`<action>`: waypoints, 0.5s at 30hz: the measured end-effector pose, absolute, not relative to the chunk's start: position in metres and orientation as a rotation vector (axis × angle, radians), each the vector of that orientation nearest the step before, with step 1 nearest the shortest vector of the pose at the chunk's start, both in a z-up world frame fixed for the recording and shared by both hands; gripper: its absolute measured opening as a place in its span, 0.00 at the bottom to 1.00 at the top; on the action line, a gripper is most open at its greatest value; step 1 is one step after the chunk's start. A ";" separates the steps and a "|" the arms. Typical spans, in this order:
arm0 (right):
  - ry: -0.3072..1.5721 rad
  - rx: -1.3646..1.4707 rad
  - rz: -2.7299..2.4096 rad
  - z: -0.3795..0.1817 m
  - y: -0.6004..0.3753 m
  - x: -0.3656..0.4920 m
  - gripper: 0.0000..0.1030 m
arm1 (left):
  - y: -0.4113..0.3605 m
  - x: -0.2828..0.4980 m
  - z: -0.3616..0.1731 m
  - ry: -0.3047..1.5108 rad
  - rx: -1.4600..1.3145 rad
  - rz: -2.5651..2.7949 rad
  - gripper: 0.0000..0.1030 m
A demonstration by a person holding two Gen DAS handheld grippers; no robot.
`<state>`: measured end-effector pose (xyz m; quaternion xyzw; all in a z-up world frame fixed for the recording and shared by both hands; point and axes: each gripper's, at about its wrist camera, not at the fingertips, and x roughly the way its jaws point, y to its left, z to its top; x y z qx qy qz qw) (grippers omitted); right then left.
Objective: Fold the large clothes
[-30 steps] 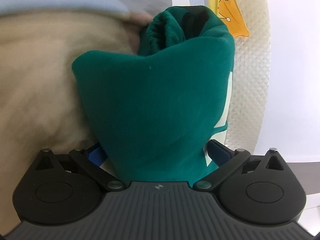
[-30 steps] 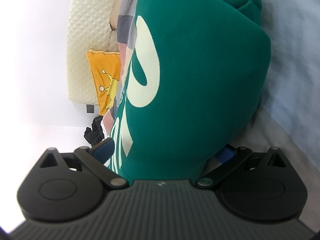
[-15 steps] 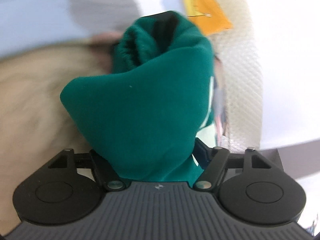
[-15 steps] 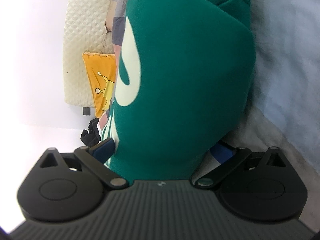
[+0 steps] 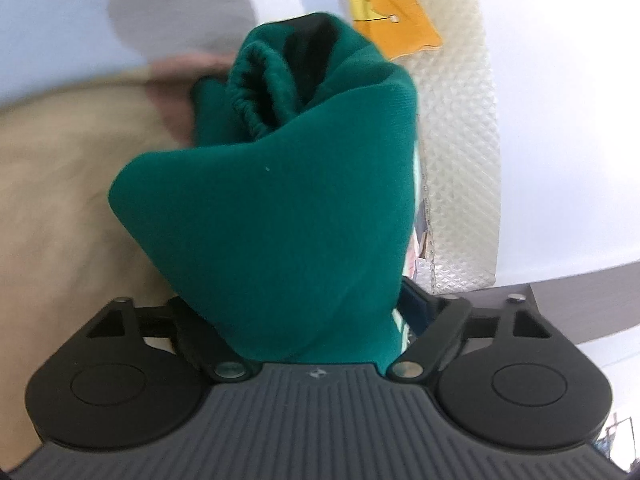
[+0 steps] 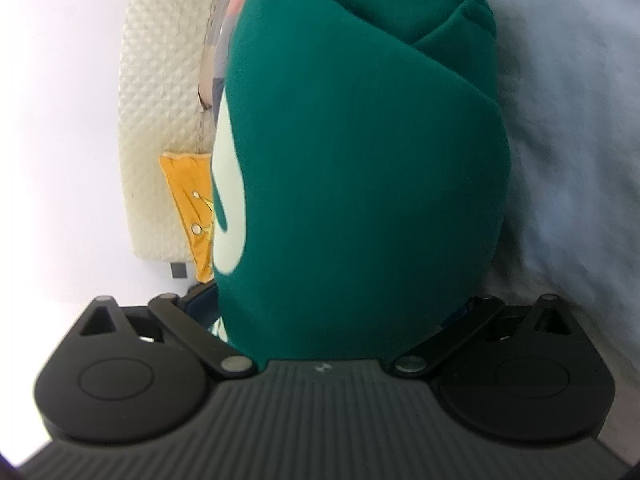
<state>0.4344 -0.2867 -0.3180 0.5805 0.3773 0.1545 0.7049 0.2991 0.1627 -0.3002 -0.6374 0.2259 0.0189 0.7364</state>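
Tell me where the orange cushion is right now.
The orange cushion leans on the cream quilted panel, left of the green sweatshirt in the right wrist view; top right in the left wrist view.

The left gripper is clamped on a bunched green sweatshirt, whose fabric fills the space between its fingers and hides the tips. A ribbed elastic cuff curls at the top of the bundle. Behind it are a cream quilted headboard, an orange cushion and blurred beige bedding.
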 end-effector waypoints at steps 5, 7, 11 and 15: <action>0.748 1.326 0.372 -0.310 -0.289 0.435 1.00 | 0.166 0.304 -0.317 0.535 -1.512 0.070 0.99; 0.741 1.326 0.380 -0.308 -0.291 0.435 1.00 | 0.169 0.306 -0.320 0.533 -1.534 0.071 1.00; 0.766 1.285 0.371 -0.310 -0.286 0.441 1.00 | 0.170 0.300 -0.323 0.526 -1.564 0.069 1.00; 0.799 1.271 0.371 -0.318 -0.288 0.447 1.00 | 0.168 0.305 -0.321 0.512 -1.550 0.086 0.97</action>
